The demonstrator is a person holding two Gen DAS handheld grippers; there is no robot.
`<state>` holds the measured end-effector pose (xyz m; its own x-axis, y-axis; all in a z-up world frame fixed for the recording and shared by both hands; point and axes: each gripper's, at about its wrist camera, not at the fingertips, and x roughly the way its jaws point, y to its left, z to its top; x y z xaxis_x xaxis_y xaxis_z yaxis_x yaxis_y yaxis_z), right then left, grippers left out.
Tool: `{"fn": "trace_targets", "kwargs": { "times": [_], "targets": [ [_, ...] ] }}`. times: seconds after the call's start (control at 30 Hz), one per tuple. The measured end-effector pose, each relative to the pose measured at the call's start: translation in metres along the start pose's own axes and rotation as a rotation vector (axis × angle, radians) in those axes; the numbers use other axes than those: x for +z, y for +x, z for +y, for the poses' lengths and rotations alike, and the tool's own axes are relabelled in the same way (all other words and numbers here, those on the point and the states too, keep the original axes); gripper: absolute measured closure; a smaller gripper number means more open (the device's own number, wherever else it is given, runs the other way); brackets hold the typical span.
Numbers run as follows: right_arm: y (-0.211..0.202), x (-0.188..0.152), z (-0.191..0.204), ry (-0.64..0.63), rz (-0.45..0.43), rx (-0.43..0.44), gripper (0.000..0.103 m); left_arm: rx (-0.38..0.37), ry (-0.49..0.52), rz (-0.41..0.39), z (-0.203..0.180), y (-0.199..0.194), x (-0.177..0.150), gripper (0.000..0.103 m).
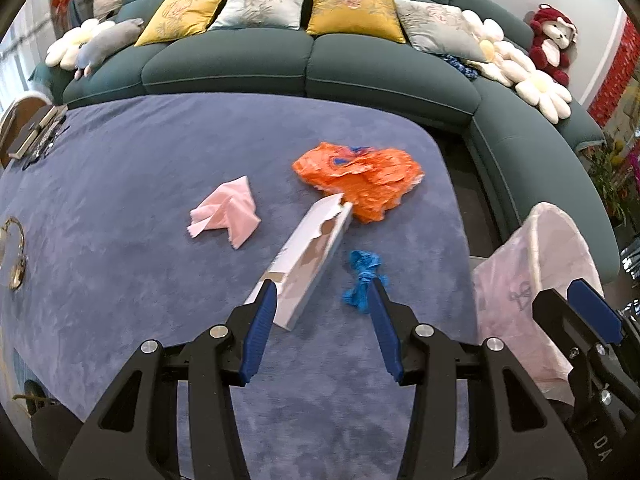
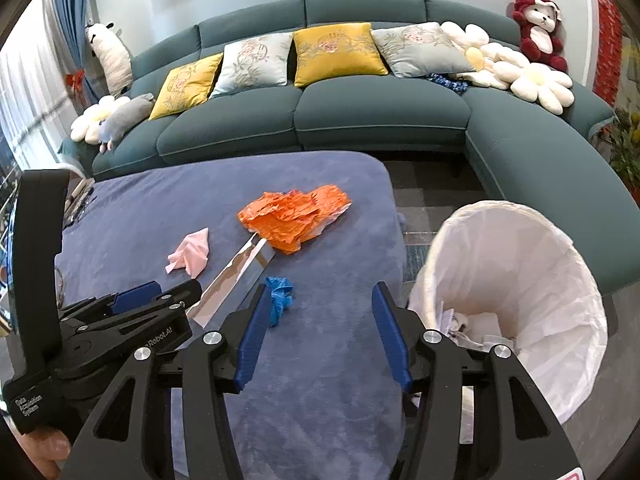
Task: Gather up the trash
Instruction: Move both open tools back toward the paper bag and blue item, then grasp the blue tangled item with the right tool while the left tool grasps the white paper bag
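On the blue-covered table [image 1: 120, 184] lie a torn white carton [image 1: 308, 256], a crumpled orange bag [image 1: 360, 176], a pink tissue [image 1: 226, 220] and a knotted blue scrap [image 1: 362, 276]. My left gripper [image 1: 324, 292] is open, its fingers on either side of the carton's near end and the blue scrap. My right gripper [image 2: 320, 300] is open and empty above the table's right part, with the blue scrap [image 2: 280, 298] by its left finger. The carton [image 2: 234, 276], orange bag [image 2: 294, 218] and tissue [image 2: 190, 258] show there too.
A bin lined with a white bag [image 2: 516, 300] stands off the table's right edge, with some paper in it; it also shows in the left wrist view [image 1: 532, 264]. A teal sofa [image 2: 360, 116] with cushions curves behind. Small items [image 1: 36, 136] lie at the table's far left.
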<state>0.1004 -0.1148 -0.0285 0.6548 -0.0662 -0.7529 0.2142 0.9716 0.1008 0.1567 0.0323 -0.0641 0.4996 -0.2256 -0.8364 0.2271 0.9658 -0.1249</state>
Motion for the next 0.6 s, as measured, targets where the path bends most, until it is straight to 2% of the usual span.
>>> {"fn": "trace_targets", "kwargs": {
  "times": [0.27,0.6],
  "targets": [
    [0.032,-0.005,0.016,-0.022,0.056,0.011,0.052,0.025,-0.049,0.051,0.030,0.026,-0.007,0.058],
    [0.086,-0.011,0.033,-0.044,0.140,0.029,0.052,0.031,-0.079,0.114,0.045,0.065,-0.009,0.058]
  ]
}}
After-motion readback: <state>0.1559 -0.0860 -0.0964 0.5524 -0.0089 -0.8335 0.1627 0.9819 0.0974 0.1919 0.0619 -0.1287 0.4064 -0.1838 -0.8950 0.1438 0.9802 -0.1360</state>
